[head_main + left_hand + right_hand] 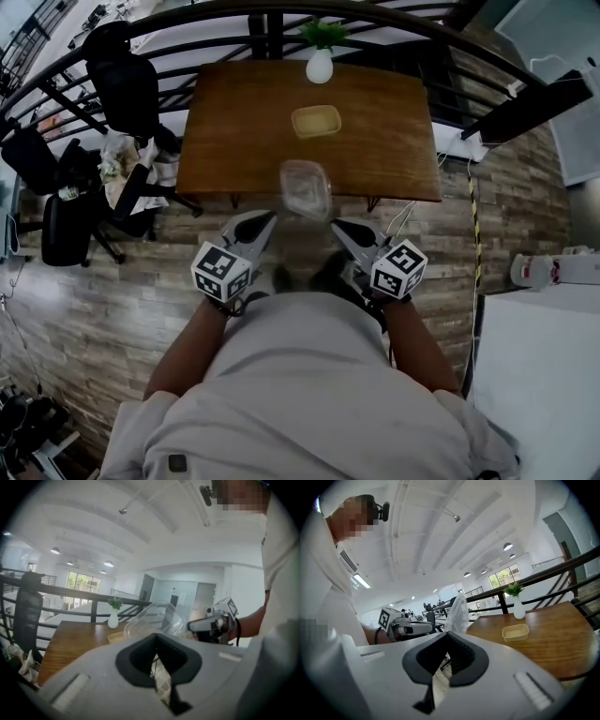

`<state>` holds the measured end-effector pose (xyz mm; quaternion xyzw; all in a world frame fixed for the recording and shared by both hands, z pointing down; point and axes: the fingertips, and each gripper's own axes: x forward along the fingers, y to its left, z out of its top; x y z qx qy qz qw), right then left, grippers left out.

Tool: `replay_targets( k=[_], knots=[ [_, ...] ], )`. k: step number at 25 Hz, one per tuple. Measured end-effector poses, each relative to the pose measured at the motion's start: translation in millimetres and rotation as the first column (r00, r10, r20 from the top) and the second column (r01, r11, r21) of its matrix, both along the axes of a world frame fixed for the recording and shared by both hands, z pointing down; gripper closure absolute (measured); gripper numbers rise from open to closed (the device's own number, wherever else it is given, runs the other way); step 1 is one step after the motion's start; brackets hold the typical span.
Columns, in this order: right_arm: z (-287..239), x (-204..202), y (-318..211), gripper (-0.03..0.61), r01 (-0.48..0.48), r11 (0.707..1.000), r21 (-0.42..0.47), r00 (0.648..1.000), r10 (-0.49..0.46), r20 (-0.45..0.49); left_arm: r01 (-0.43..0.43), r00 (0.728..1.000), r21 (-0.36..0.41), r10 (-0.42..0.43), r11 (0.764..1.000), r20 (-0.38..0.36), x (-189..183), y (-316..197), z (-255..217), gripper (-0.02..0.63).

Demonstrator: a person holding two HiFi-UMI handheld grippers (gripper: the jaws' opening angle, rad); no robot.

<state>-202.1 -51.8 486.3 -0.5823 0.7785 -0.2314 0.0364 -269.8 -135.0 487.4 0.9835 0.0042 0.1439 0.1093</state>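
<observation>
**Two claws on one clear container**

Both claws are raised just in front of the person's chest. The left claw (267, 221) and the right claw (336, 228) are each clenched to a narrow slit on the near edge of the clear container (306, 189). It hangs tilted between them, over the front edge of the desk (234, 141). Further along the desk lies a tan tray (316, 122). At the far edge stands a white vase (320, 66).

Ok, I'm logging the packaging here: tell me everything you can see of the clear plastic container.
The clear plastic container is a thin, see-through, empty tub with rounded corners. It hangs tilted in the air at the near edge of the wooden table, apparently pinched at opposite rims by the left gripper and right gripper.
</observation>
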Motion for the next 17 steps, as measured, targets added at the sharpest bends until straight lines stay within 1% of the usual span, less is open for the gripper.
replay_targets(
  k=[8,17],
  knots=[
    [-8,1,9,0.572,-0.040,0.999,-0.002,0.999,0.040,-0.027,-0.049,0.999,-0.005,0.049,0.999,-0.016,5,10,-5,0.610],
    [-13,4,7,0.572,-0.041,0.999,0.000,0.999,0.041,-0.035,-0.057,0.998,-0.014,0.056,0.998,-0.019,10,11,-6,0.611]
  ],
)
